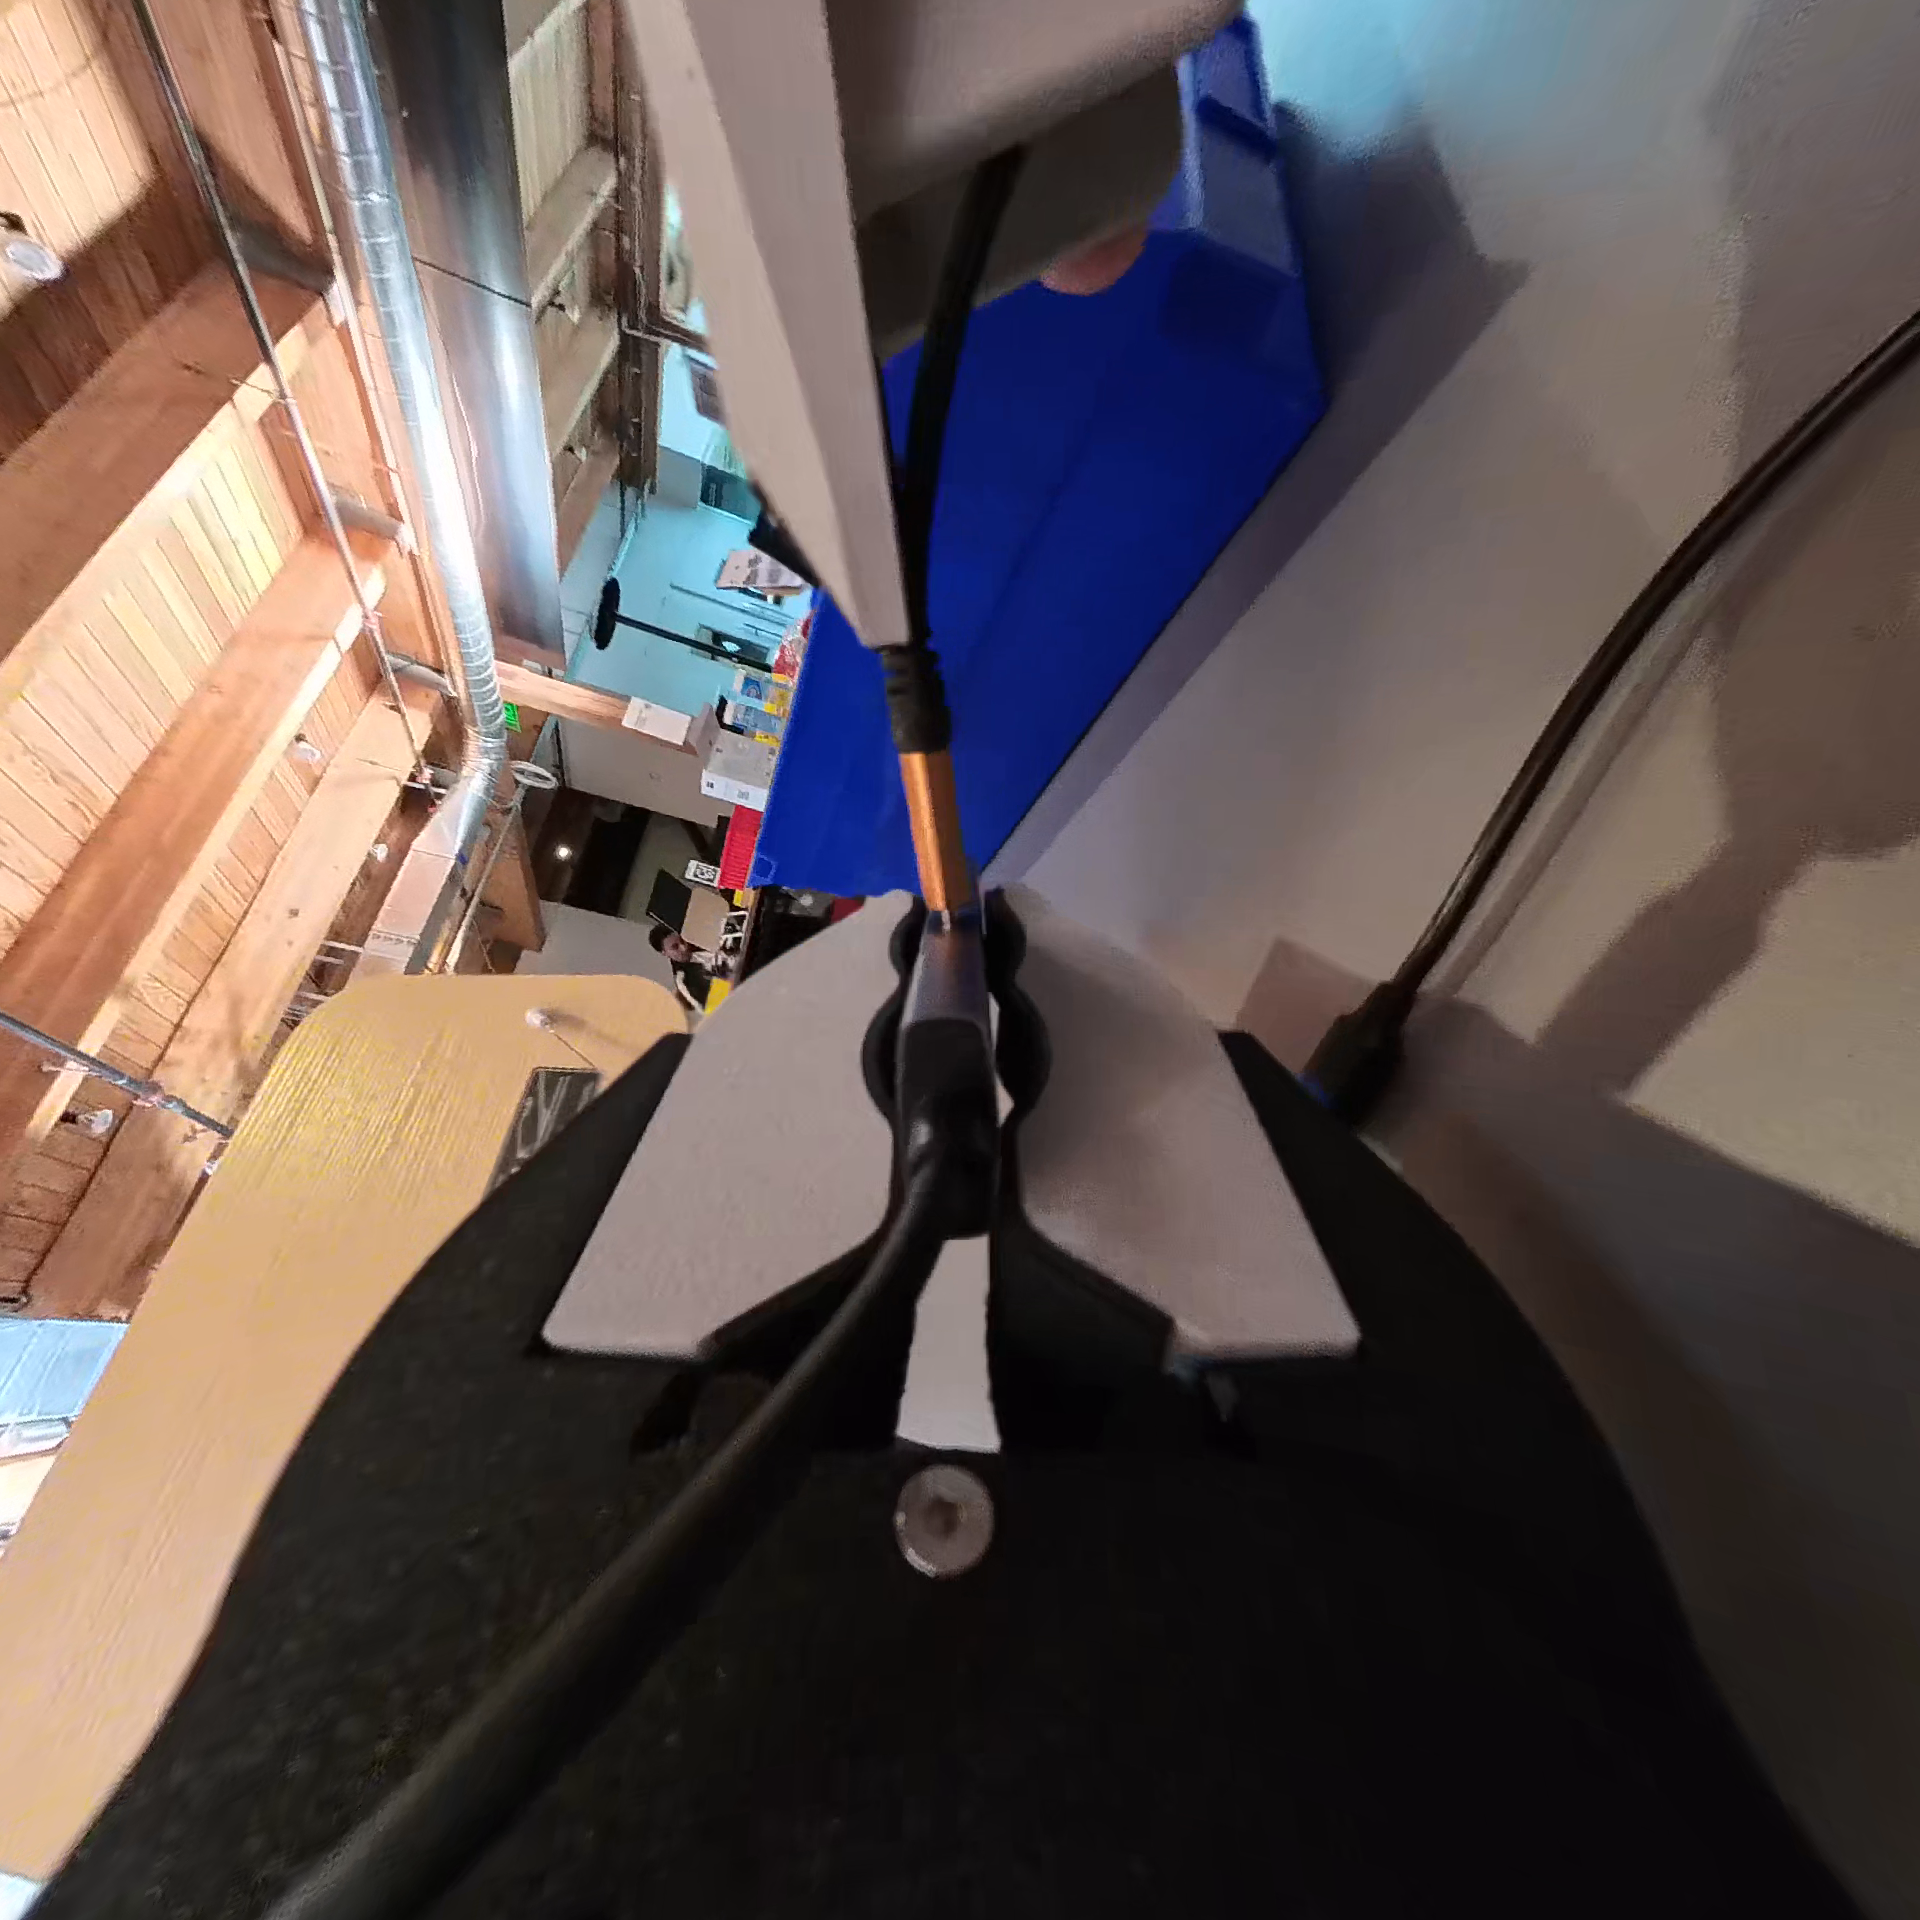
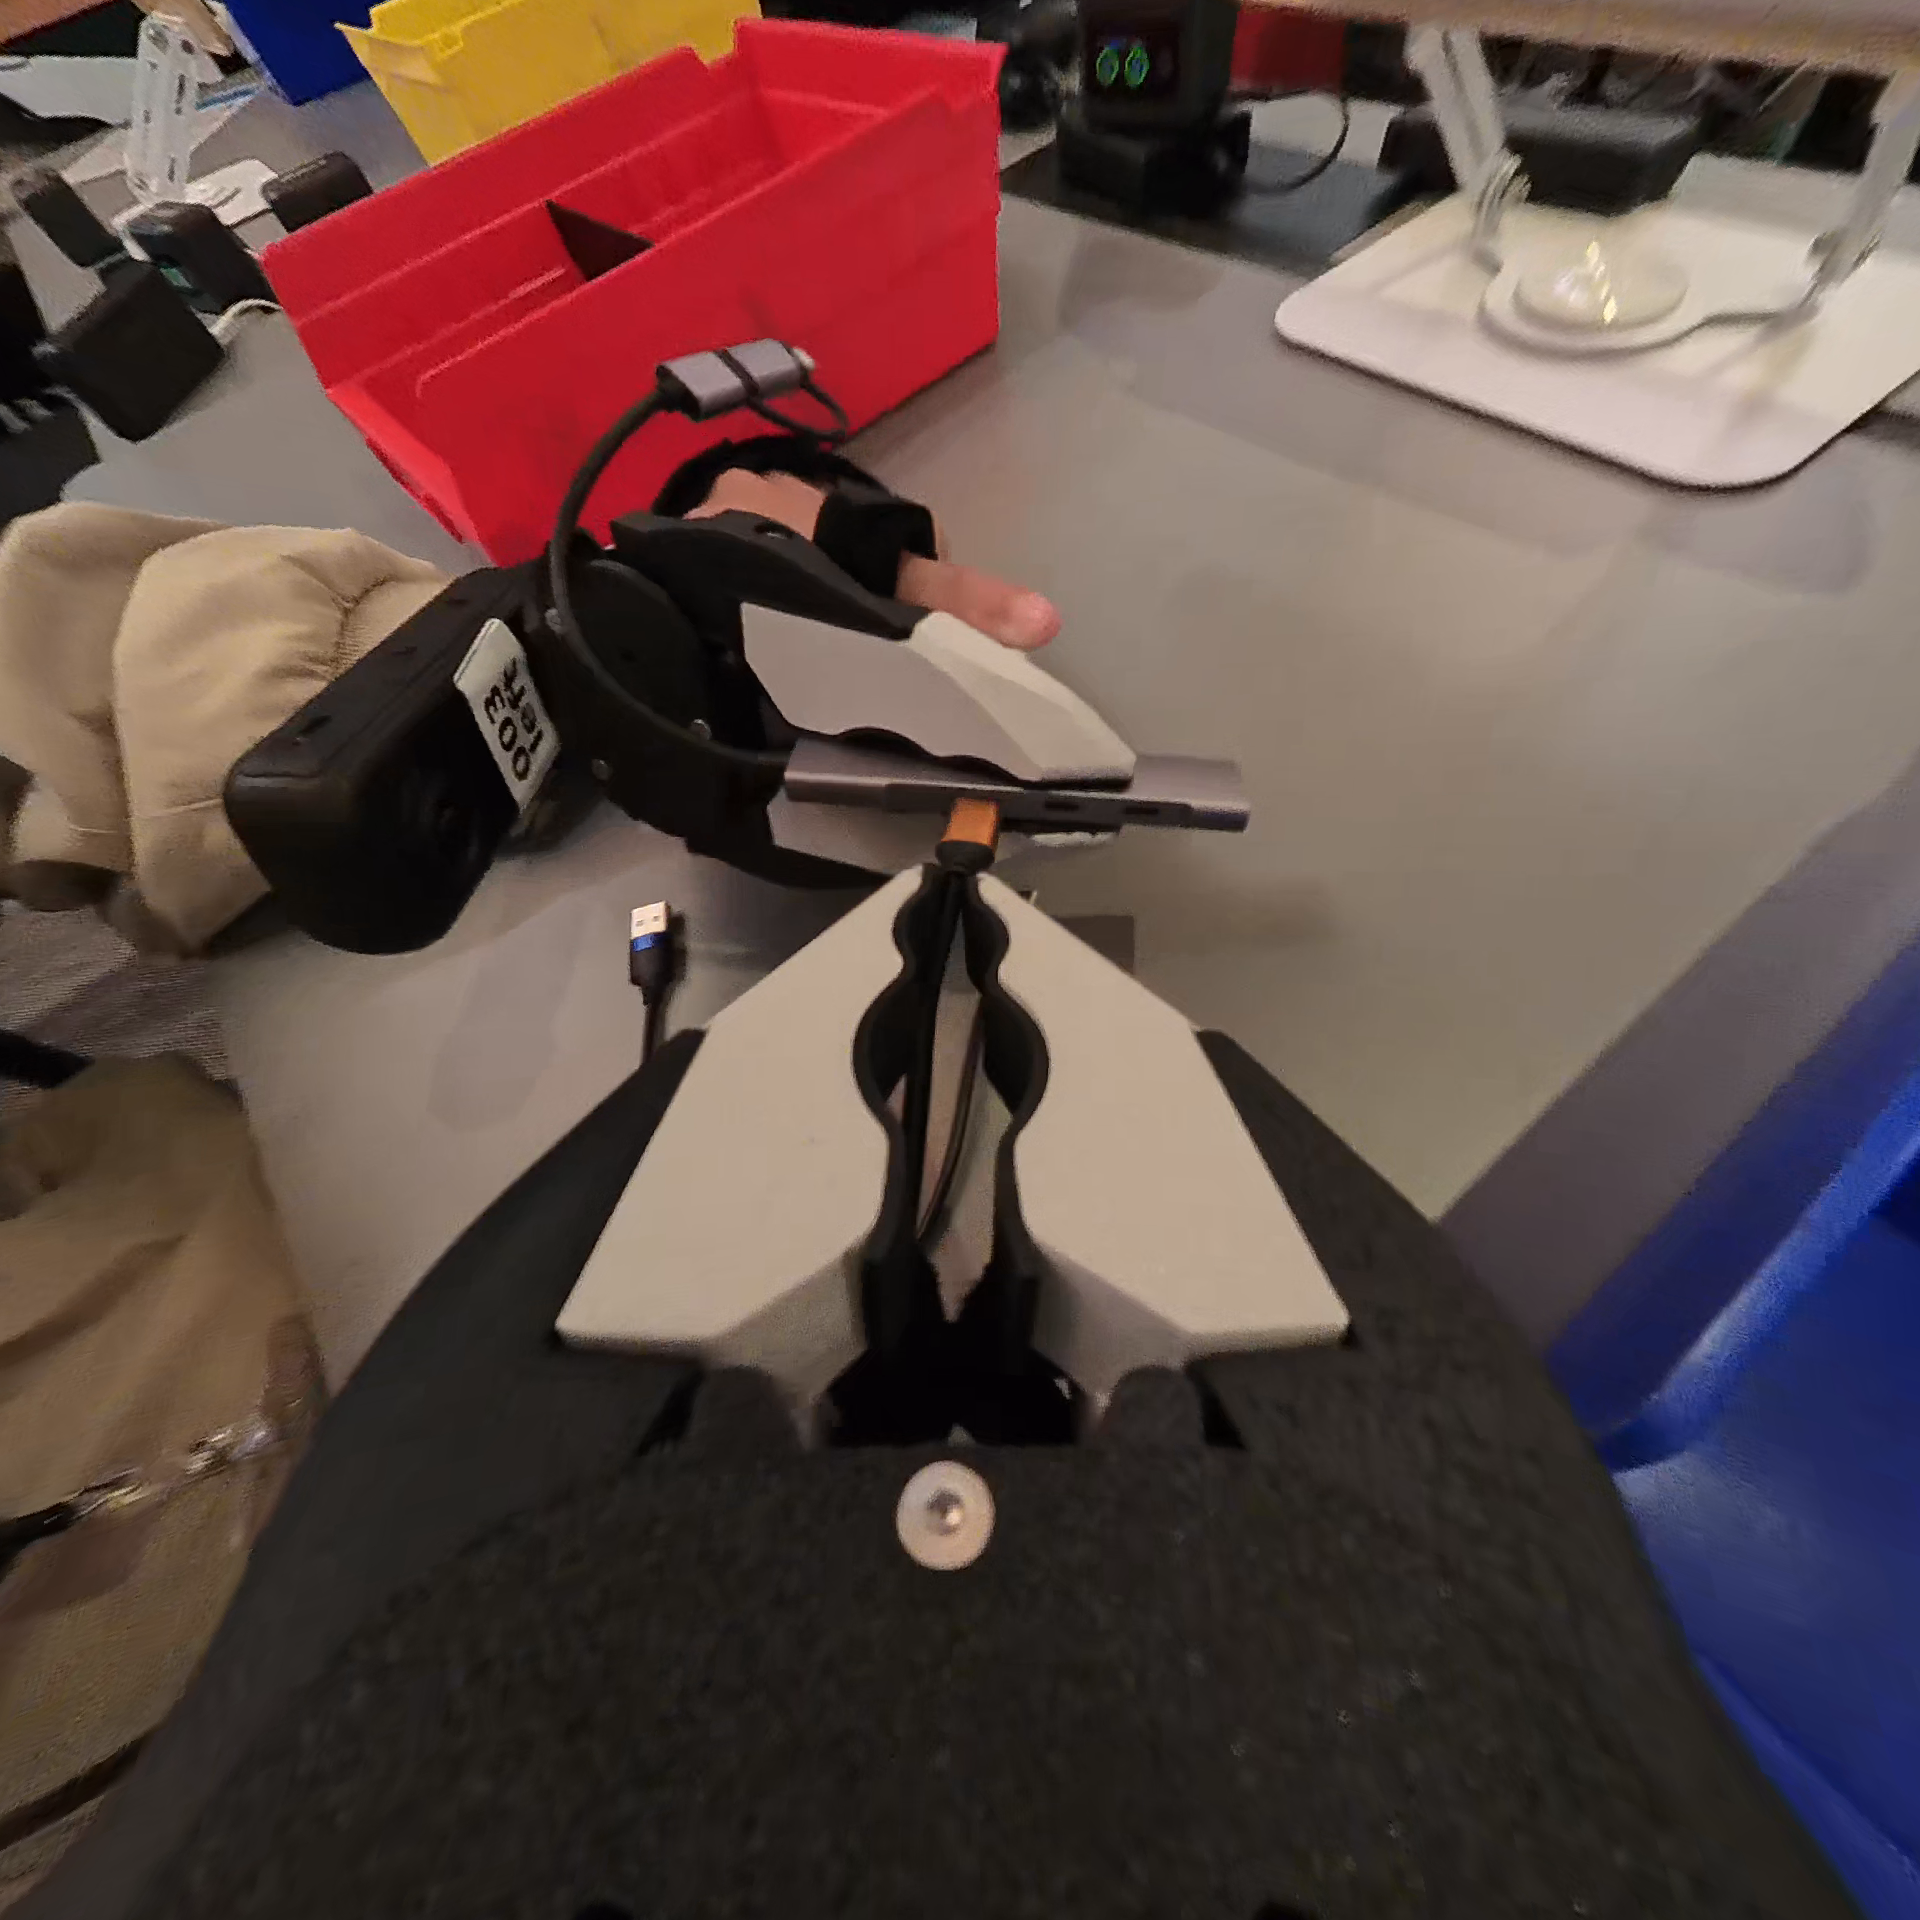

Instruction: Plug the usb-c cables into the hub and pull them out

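1. Biggest worry is the hub (image 2: 1184,781). The left gripper (image 2: 1039,764) has its jaws clamped on the hub's flat body, holding it just above the table (image 2: 1455,831), about mid-table and near the red bin (image 2: 644,312). The grip looks to be only on one end, so any sideways shove from the other side could lever the hub and twist it out.
2. The right gripper (image 2: 961,883) is pinched shut on the cable (image 2: 935,1039) right behind the orange plug (image 2: 971,826), which sits at a port on the hub's near edge. Can't tell if it's fully seated. Pulling or pushing off-axis would bend the plug in the port, I reckon.
3. Gripping cable rather than plug means the jaws could just slide along it.
4. Small one: a loose USB-A plug (image 2: 651,925) lies on the table just left of the right gripper and could snag.
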Motion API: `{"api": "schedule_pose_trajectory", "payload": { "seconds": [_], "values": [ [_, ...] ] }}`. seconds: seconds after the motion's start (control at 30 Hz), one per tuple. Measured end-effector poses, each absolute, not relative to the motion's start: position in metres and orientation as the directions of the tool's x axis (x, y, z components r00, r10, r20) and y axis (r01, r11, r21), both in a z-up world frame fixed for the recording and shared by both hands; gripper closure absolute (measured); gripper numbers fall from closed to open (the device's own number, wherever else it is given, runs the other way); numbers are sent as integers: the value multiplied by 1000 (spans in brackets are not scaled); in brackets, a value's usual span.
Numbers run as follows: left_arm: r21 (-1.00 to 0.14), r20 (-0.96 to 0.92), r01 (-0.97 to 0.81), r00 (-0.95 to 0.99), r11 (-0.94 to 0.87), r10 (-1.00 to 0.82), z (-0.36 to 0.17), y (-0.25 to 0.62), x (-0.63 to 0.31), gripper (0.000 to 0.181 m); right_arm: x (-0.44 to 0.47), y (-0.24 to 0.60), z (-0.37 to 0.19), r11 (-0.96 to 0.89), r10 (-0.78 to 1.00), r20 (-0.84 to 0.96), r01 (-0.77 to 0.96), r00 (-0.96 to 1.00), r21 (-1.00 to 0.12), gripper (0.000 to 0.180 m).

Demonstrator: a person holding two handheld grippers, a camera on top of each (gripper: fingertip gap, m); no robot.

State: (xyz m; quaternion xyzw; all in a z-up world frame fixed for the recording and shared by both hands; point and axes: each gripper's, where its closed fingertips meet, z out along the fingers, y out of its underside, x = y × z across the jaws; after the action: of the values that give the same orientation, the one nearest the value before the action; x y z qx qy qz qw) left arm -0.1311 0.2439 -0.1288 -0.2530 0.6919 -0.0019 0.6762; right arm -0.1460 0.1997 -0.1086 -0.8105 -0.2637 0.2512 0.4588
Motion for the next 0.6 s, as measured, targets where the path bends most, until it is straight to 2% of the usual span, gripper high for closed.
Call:
{"api": "schedule_pose_trajectory", "payload": {
  "seconds": [0.1, 0.43, 0.6],
  "values": [
    [-363, -924, -381, 29, 851, -381, -133, 244, -131, 172, -144, 203, -108, -402, 635, -102, 214, 766, -890, 177],
    [-362, -921, -427, 26, 828, -389, -136, 247, -131, 171, -141, 204, -115, -417, 606, -102, 206, 789, -885, 176],
    [-380, -914, -424, 34, 822, -404, -134, 245, -128, 172, -141, 204, -110, -423, 619, -181, 131, 764, -897, 177]
  ]
}}
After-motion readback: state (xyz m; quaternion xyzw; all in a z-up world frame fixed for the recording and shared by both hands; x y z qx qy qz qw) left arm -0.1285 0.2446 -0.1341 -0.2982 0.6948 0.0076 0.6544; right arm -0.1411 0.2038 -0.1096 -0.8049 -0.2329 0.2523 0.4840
